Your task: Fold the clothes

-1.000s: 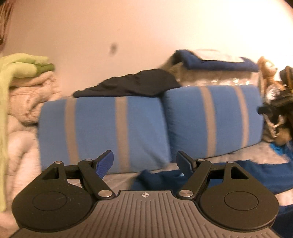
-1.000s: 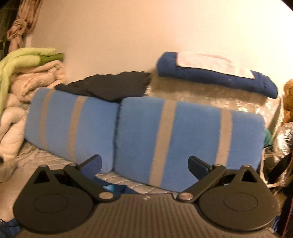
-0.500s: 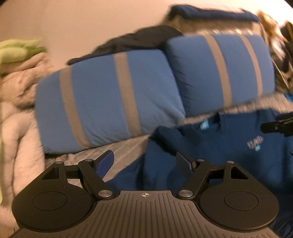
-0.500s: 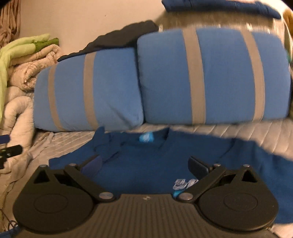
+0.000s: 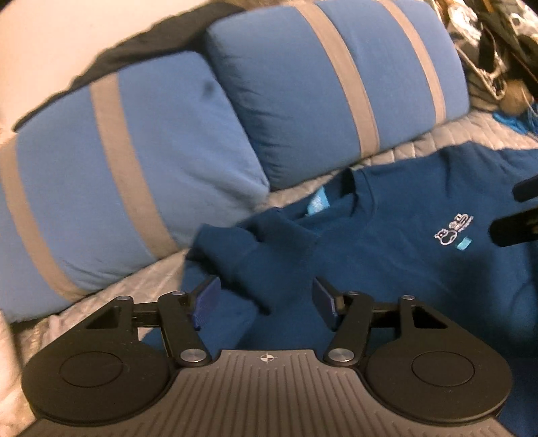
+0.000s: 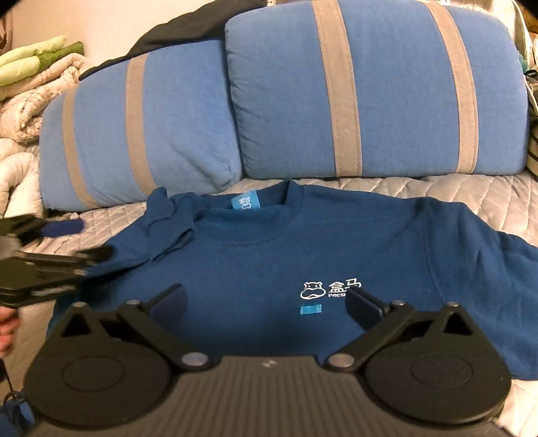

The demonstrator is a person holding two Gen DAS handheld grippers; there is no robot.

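A dark blue T-shirt (image 6: 255, 255) with a white chest logo lies face up on the grey quilted bed, collar toward the pillows. Its left sleeve (image 6: 171, 218) is bunched and folded over near the shoulder; its right sleeve lies flat. The shirt also shows in the left wrist view (image 5: 370, 255). My left gripper (image 5: 265, 299) is open and empty just above the crumpled sleeve area. My right gripper (image 6: 265, 302) is open and empty above the shirt's chest, near the logo. The left gripper (image 6: 67, 242) shows at the left edge of the right wrist view.
Two blue pillows with grey stripes (image 6: 370, 94) (image 6: 141, 127) stand behind the shirt against the wall. A dark garment (image 6: 188, 30) lies on top of them. Folded blankets (image 6: 30, 87) are stacked at the left. Cluttered items (image 5: 497, 50) sit at the right.
Both grippers have tilted down from facing the pillows and wall toward the bed, bringing the blue shirt into view and closer. Both stay open.
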